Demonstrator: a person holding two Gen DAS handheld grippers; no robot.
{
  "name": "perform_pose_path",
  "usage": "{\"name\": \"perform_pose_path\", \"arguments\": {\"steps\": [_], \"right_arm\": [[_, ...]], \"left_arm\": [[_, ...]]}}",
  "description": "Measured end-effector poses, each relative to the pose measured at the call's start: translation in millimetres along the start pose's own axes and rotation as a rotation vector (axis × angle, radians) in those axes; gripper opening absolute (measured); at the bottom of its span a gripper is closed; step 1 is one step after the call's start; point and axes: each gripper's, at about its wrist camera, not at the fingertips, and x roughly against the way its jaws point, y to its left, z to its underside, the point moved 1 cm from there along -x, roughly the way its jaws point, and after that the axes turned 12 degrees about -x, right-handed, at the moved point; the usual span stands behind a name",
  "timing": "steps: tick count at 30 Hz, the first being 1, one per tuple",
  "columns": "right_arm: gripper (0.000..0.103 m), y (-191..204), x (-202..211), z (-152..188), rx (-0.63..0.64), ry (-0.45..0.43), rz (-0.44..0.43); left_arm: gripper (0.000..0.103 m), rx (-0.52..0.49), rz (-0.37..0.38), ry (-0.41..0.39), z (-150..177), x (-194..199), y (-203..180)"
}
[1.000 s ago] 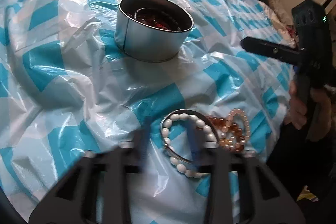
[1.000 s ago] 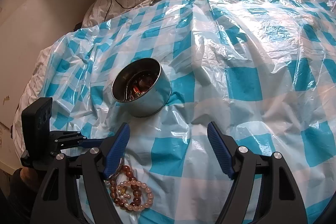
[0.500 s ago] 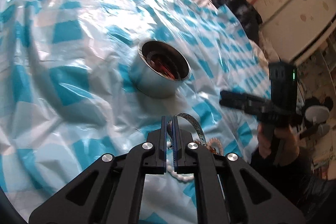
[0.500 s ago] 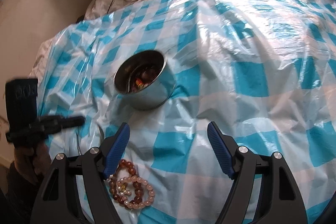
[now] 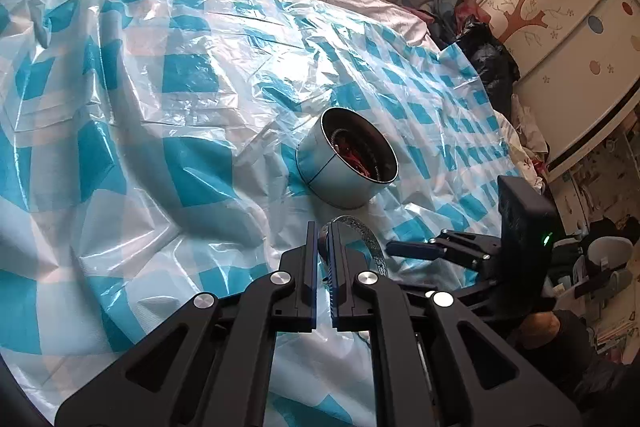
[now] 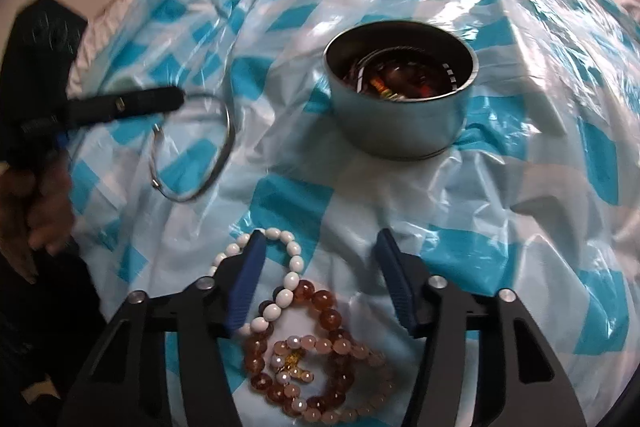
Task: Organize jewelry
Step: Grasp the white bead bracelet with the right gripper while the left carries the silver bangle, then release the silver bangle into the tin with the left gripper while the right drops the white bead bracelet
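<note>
Jewelry on the checked sheet

We see a thin silver bangle [image 6: 192, 147] lifted clear, white [image 6: 276, 275], amber [image 6: 320, 307] and pink bead bracelets [image 6: 344, 351] heaped together, and a round metal tin [image 6: 400, 123] upright beyond, already holding dark pieces.

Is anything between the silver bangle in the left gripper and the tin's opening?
Nothing visible. The left gripper holds the silver bangle above the checked plastic sheet; the way to the open tin looks clear.
</note>
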Motion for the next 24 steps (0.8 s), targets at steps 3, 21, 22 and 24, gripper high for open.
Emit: {"name": "perform_pose_path", "arguments": {"steps": [3, 21, 22, 24], "right_arm": [[0.044, 10, -5, 5, 0.078, -0.005, 0.046], [0.008, -33, 34, -5, -0.201, -0.071, -0.346], [0.008, -40, 36, -7, -0.236, -0.079, -0.37], [0.008, -54, 41, -11, -0.31, -0.097, -0.417]], "left_arm": [[0.004, 0.004, 0.0, -0.002, 1, 2, 2], [0.004, -0.009, 0.007, -0.005, -6, -4, -10], [0.004, -0.01, 0.007, -0.005, -6, -5, -11], [0.004, -0.011, 0.01, -0.007, -7, -6, -13]]}}
